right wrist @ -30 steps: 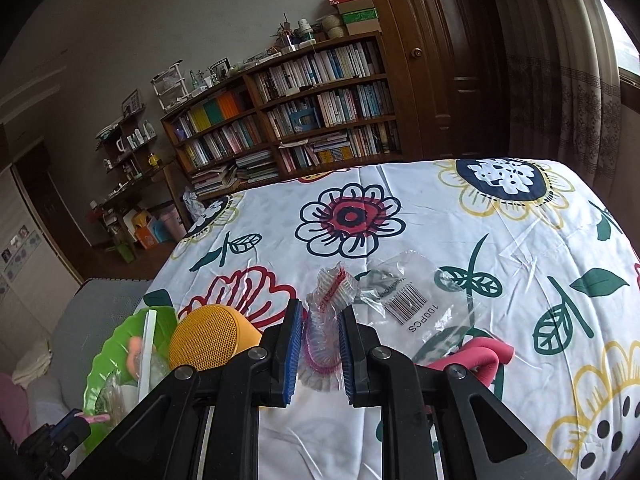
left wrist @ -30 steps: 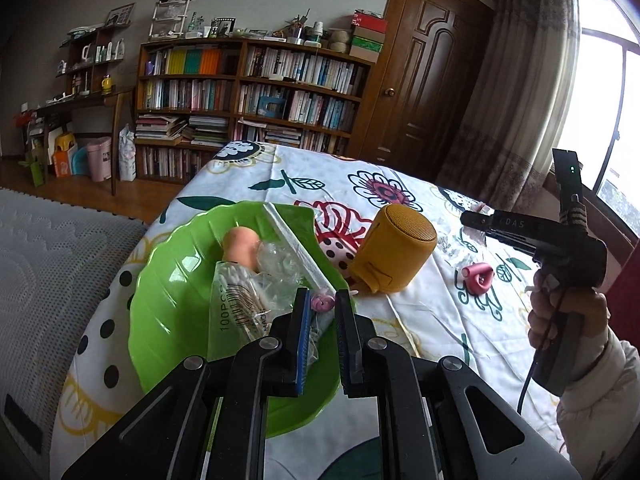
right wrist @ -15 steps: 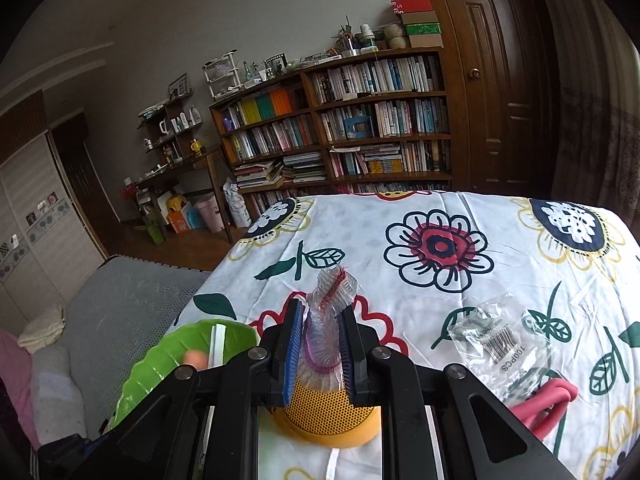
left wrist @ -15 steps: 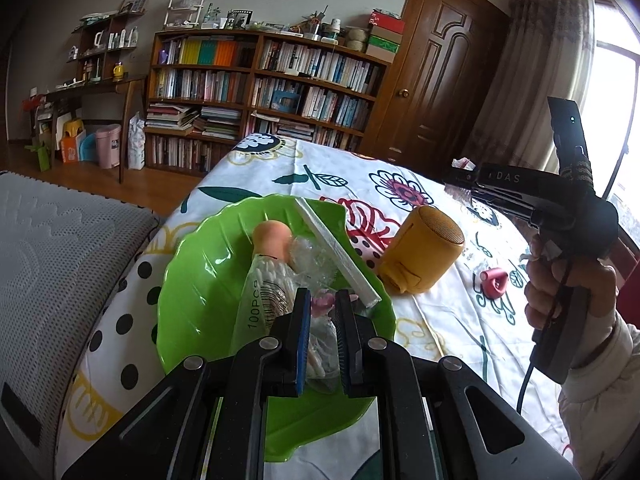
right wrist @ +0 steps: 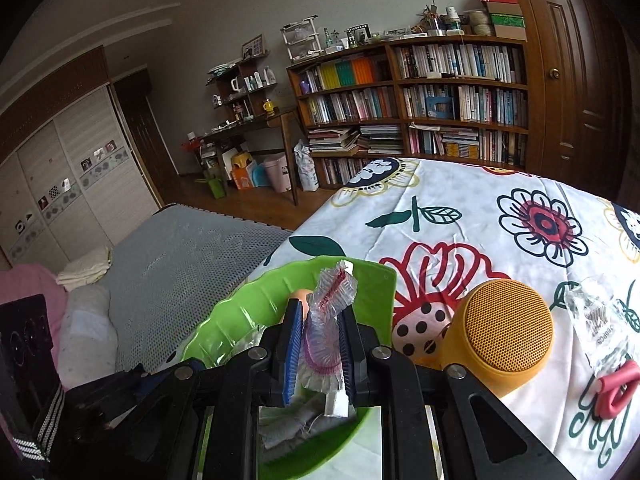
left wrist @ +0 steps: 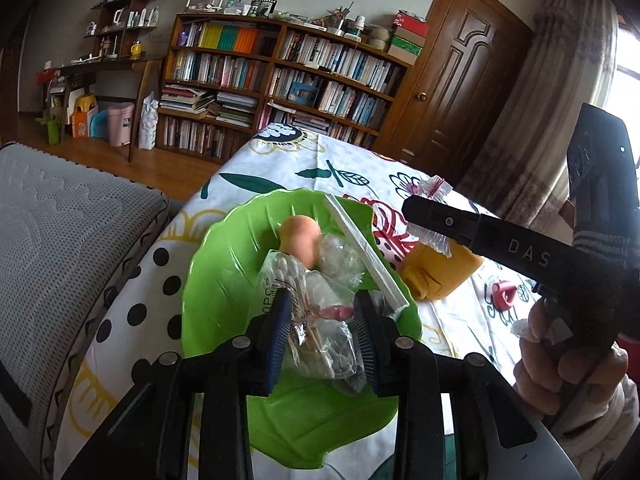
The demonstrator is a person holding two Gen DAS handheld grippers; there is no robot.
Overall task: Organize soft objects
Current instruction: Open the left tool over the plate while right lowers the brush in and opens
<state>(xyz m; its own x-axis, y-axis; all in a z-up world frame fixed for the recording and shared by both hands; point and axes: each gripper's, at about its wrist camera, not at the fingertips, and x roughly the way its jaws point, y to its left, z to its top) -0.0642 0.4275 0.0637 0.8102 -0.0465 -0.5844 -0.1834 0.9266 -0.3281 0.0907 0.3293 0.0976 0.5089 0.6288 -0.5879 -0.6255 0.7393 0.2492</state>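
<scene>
Partway: green plate (left wrist: 224, 280) already holds cotton-swab bag (left wrist: 280, 288), peach ball (left wrist: 300, 236), long wrapped strip (left wrist: 364, 248). Right gripper (right wrist: 318, 354) pinches crinkly wrapped item (right wrist: 334, 292) above plate. Left gripper (left wrist: 322, 330) jaws spread over pile. Clear bag (right wrist: 600, 320), pink clip (right wrist: 616, 388) remain on cloth.

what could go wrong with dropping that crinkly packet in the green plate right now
The right claw grips the crinkly packet near the green plate's far rim, so it might land on the tablecloth. The left claw sits open around the cotton swab bag and may drag it out.
</scene>
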